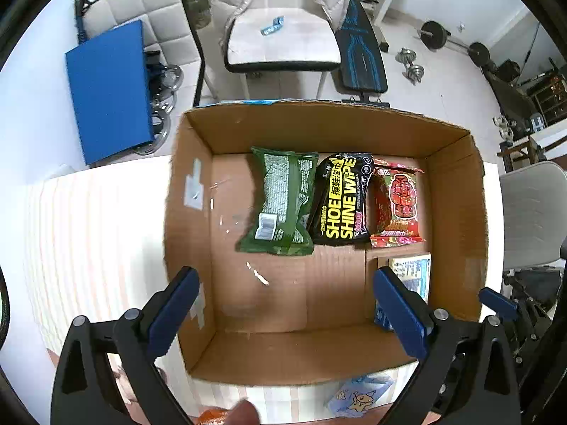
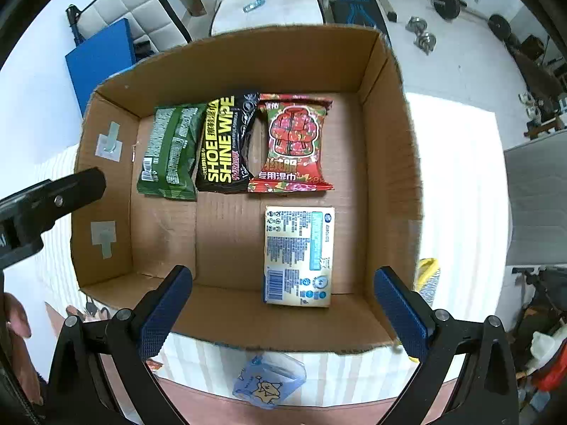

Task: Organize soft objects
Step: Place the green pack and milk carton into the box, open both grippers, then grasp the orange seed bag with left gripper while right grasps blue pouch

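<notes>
An open cardboard box sits on a striped cloth over the counter, with 4 soft packs lying flat on its floor. Along the far wall, 3 packs lie side by side and touching: a green pack at the left, a black pack printed "SHOE SHINE WIPE" in the middle, overlapping the green one's edge, and a red pack with a jacket picture at the right. A pale pack with blue print lies apart from that row, nearer the front wall and below the red pack.

The left gripper hovers over the box's near left part, its 2 blue-padded fingers spread wide apart with nothing between them. The right gripper hangs over the near wall of the box, its fingers likewise wide apart and empty; the pale pack lies between them in that view, down on the box floor.

Outside the box, a small blue packet with a cartoon star rests on the cloth just in front of the near wall. A yellow item shows beside the box's right wall, mostly hidden.

Beyond the counter stand a white chair, a blue board and dumbbells on the floor.
</notes>
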